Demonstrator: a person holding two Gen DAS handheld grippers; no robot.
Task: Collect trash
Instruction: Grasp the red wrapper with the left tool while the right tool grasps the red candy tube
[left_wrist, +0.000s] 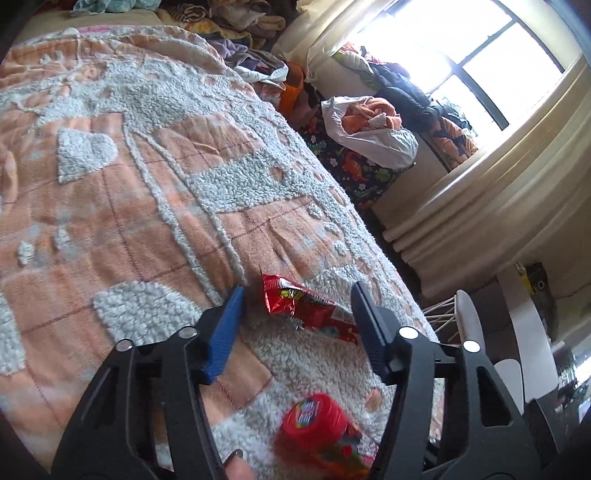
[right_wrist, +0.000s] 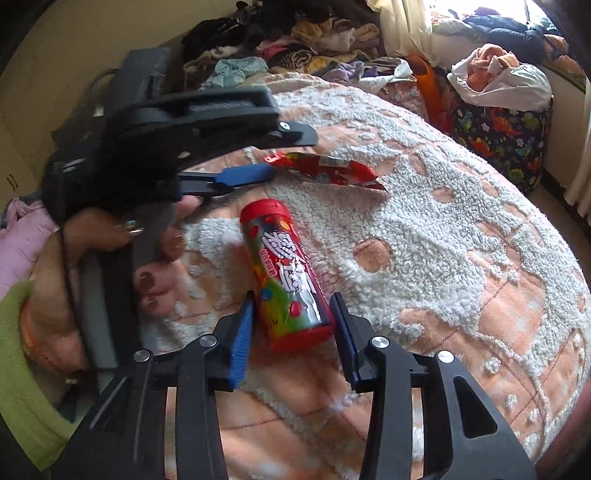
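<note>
Left wrist view: left tool (left_wrist: 297, 291) open, jaws straddling red wrapper (left_wrist: 308, 312) flat on bed quilt (left_wrist: 155, 177) — not yet pinching; wrapper's long axis ran crosswise between jaws.

Right wrist view: right tool (right_wrist: 293, 304) around red candy tube (right_wrist: 286, 269), pads at its base, contact unclear — tube lay pointing away from camera.

A red candy wrapper (left_wrist: 308, 308) and a red tube (right_wrist: 291, 273) with coloured dots lie on a peach bedspread (left_wrist: 147, 192) patterned in white tufting; blue pads (right_wrist: 242, 343) line the black jaws.
</note>
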